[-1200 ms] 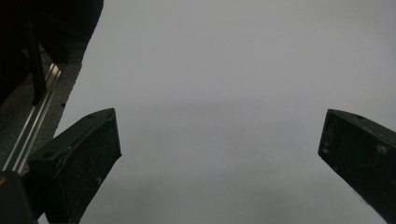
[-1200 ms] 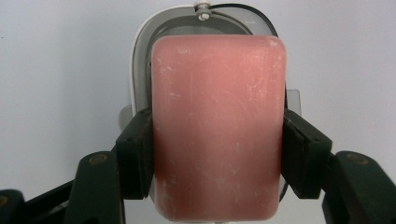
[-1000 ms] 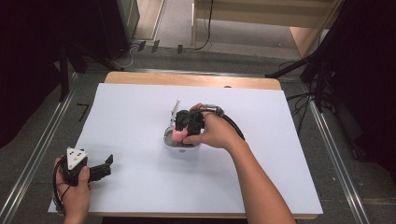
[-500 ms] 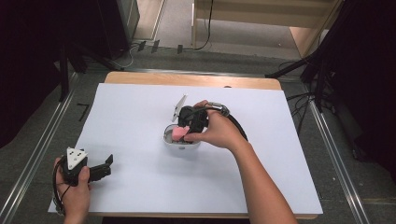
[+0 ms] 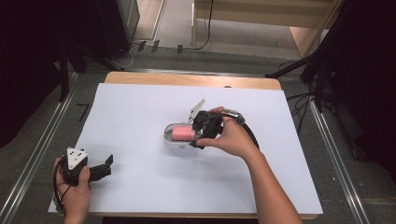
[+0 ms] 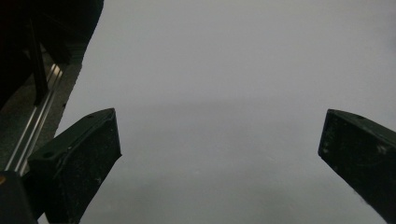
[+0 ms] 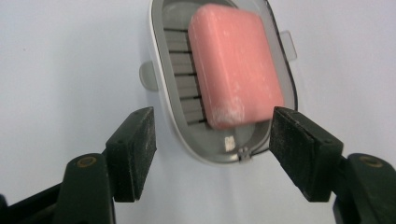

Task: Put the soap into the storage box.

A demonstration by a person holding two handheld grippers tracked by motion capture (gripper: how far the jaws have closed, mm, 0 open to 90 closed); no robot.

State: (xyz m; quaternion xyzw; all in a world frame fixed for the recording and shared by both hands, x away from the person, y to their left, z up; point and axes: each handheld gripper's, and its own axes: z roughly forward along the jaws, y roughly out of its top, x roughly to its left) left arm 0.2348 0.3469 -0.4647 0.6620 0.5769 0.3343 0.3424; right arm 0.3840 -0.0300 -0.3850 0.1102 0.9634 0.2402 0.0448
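A pink bar of soap point(image 5: 183, 133) lies in a small grey oval soap dish point(image 5: 169, 138) at the middle of the white-covered table. My right gripper point(image 5: 195, 133) sits just right of the dish, open, its jaws on either side of the dish's near end. In the right gripper view the soap point(image 7: 236, 65) rests on the slatted floor of the dish point(image 7: 161, 84), slightly toward one side, and the right gripper point(image 7: 212, 128) grips nothing. My left gripper point(image 5: 107, 166) rests open near the front left corner; the left gripper point(image 6: 219, 135) has bare white surface between its jaws.
White sheet point(image 5: 140, 107) covers the table, with a wooden strip point(image 5: 187, 79) along the back edge. Metal rails point(image 5: 42, 149) run along both sides. Cables and dark stands point(image 5: 322, 70) occupy the floor behind and to the right.
My right gripper has drawn back to the right from over the dish, and the pink soap now lies uncovered in it. The left gripper has stayed put.
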